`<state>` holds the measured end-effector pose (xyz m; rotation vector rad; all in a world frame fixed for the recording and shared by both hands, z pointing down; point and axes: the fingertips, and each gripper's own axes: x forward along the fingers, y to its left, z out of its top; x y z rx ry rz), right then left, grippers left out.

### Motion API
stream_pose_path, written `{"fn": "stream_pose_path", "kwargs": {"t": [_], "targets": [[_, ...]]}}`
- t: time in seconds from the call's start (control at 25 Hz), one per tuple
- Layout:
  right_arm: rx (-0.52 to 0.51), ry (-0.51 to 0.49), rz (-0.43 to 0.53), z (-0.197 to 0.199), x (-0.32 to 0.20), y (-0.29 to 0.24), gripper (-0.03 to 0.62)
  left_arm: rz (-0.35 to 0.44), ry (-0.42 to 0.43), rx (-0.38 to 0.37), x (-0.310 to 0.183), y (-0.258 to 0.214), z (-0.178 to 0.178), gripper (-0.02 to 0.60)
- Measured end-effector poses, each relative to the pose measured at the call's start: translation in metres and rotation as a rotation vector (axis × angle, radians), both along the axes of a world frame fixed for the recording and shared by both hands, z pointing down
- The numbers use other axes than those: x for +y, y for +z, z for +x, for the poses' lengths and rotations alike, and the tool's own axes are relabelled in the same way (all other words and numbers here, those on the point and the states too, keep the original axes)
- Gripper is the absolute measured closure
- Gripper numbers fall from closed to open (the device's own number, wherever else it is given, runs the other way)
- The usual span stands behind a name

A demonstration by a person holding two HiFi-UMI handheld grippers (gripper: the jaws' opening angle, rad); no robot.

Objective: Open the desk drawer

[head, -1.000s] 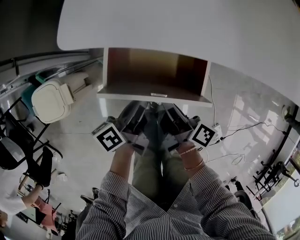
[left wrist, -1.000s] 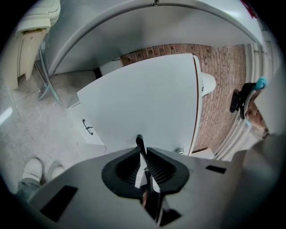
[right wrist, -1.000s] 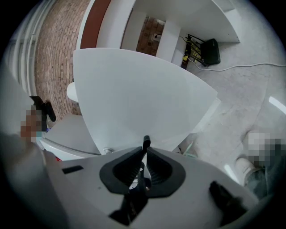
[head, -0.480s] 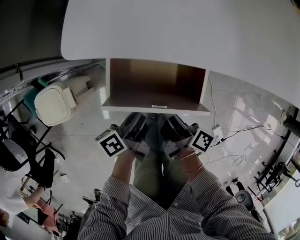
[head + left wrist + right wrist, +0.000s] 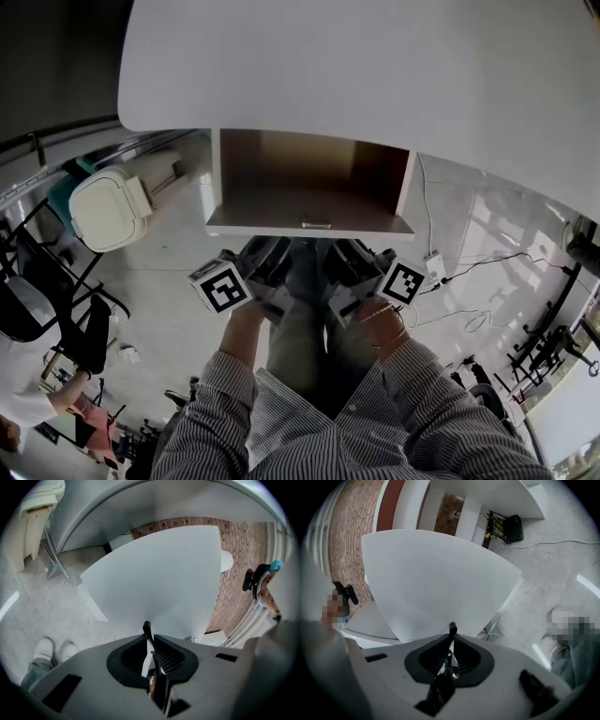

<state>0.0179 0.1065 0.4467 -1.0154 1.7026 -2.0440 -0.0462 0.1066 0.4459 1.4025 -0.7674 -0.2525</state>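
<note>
The desk drawer [image 5: 309, 178] stands pulled out from under the white desk top [image 5: 375, 66], showing a brown inside, a white front edge and a small metal handle [image 5: 316, 224]. My left gripper [image 5: 273, 251] and right gripper [image 5: 351, 255] sit side by side just below that front edge, over the person's lap, apart from the handle. Both are shut with nothing between the pads. In each gripper view a white panel of the drawer [image 5: 154, 573] [image 5: 436, 578] fills the space ahead of the closed left gripper [image 5: 149, 634] and right gripper [image 5: 452, 637].
A cream lidded bin [image 5: 103, 206] stands on the floor to the left of the drawer. A power strip with cables [image 5: 434, 267] lies to the right. Black chairs [image 5: 37, 300] and another person [image 5: 33, 408] are at the lower left.
The whole head view has slid down a little. The drawer stays out and both grippers stay just below its front edge.
</note>
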Motion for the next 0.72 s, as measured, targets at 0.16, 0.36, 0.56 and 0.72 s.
{"fn": "stream_pose_path", "kwargs": {"t": [0.16, 0.36, 0.56, 0.72], "targets": [[0.013, 0.027, -0.027, 0.001, 0.003, 0.007, 0.553, -0.011, 0.0, -0.027, 0.004, 0.008, 0.001, 0.531], [0.034, 0.042, -0.048, 0.001, 0.006, 0.023, 0.553, -0.029, -0.024, -0.037, 0.006, 0.023, -0.001, 0.531], [0.059, 0.025, -0.06, 0.001, 0.009, 0.033, 0.553, -0.041, -0.032, -0.08, 0.006, 0.032, 0.0, 0.531], [0.078, 0.031, -0.064, 0.0, 0.009, 0.039, 0.553, -0.048, -0.044, -0.084, 0.006, 0.039, -0.001, 0.531]]}}
